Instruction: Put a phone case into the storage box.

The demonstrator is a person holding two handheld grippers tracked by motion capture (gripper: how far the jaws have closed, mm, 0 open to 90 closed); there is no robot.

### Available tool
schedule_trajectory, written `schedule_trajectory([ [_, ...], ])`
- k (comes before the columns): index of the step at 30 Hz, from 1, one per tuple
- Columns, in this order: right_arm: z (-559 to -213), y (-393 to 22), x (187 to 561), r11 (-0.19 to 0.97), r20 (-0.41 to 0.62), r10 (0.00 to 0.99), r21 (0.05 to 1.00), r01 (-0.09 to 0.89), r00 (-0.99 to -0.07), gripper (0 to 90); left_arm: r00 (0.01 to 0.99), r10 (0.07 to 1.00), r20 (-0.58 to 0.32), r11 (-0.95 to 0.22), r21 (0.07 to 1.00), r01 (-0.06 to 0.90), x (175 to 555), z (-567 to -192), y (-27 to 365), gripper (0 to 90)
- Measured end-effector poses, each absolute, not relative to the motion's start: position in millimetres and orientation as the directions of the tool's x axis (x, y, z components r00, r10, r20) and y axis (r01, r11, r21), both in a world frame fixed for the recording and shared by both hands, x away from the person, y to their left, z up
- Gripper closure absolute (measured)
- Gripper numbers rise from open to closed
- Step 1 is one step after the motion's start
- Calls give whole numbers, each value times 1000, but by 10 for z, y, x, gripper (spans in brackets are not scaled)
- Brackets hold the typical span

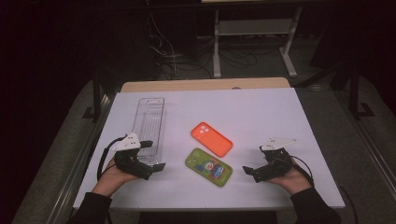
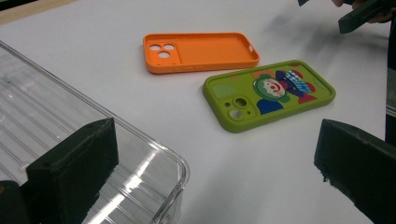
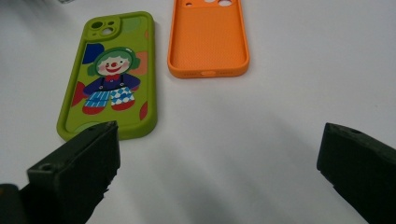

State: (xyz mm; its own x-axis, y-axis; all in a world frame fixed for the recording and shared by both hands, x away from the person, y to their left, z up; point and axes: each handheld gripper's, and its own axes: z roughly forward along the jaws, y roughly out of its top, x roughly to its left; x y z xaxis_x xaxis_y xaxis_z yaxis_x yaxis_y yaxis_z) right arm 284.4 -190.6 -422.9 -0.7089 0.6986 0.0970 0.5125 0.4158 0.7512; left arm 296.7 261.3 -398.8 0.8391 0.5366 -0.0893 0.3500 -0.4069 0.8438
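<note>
So there's a white tabletop (image 1: 280,112) with two phone cases lying near its middle, a bit toward the near edge. The orange phone case (image 1: 211,138) lies hollow side up, so you look into the shell, camera cutouts at the end toward the far left corner. The green phone case (image 1: 208,166) sits just beside it on the near side, printed side up (a cartoon clown with green hair and blue overalls); the two run roughly parallel with a thin strip of tabletop between them, not touching as far as I can tell.

Along the left side there's a clear plastic tray (image 1: 150,122), long and narrow, running from the far part of the tabletop toward the near edge.

The left hand-held gripper (image 1: 157,154) rests by the near end of that tray, jaws spread wide with nothing between them; one jaw sits over the tray's rounded corner in the left gripper view. The right hand-held gripper (image 1: 247,163) is near the near right corner, also wide and empty, pointing at the cases, with the green one closest to its jaws.
</note>
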Motion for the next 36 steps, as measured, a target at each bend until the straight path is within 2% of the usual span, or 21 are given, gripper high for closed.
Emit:
schedule_trajectory([
  [14,-4164,-1893,2868,425,93,697,745,514,-711,0,842,530,-97,-410,840,355,2946,-3994,2634,0],
  [22,-4105,-1843,2901,450,96,703,707,546,-704,0,838,535,-107,-402,840,364,2965,-3988,2659,0],
  [36,-3997,-1752,3074,454,86,707,706,544,-702,0,837,531,-132,-394,836,382,2989,-3982,2644,0],
])
